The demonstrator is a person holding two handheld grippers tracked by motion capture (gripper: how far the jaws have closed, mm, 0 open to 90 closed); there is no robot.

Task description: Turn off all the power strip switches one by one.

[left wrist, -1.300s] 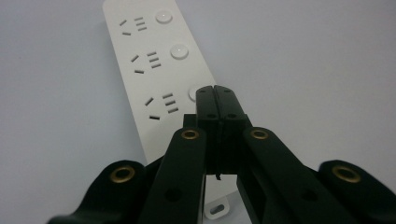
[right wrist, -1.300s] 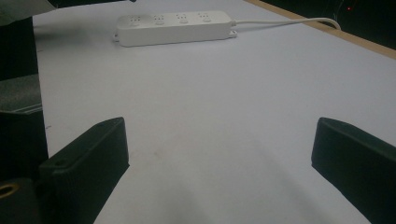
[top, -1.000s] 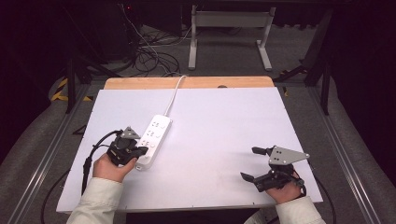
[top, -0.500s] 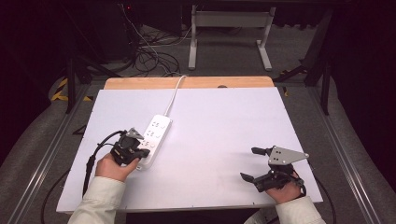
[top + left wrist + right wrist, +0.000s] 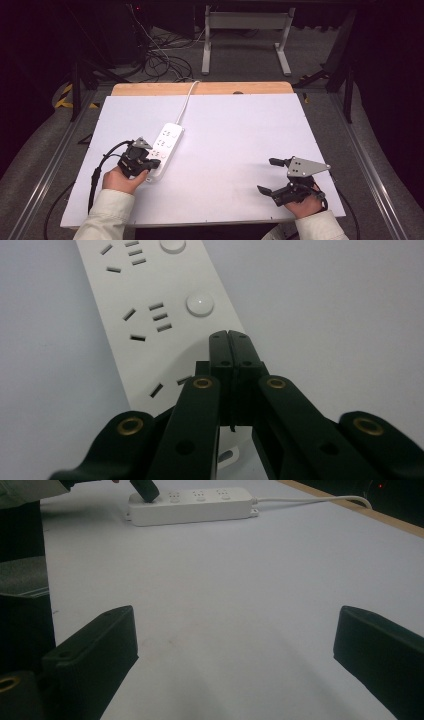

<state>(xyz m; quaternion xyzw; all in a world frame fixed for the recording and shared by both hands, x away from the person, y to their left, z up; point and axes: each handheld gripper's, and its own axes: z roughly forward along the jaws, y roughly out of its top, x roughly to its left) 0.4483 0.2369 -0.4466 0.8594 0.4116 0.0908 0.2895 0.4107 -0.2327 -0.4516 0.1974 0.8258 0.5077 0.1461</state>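
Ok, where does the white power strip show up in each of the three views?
High view: power strip left of centre on the table, its near end under the left tool.
Left gripper view: it runs from top left down behind the shut tool.
Right gripper view: it lies along the top edge.
Shared landmark: its round white buttons.

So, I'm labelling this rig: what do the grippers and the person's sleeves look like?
Both are black. The left gripper trails a black cable; the right gripper carries a grey three-cornered plate on top. Brass-coloured rivets dot the left gripper's linkage. The sleeves are pale beige.
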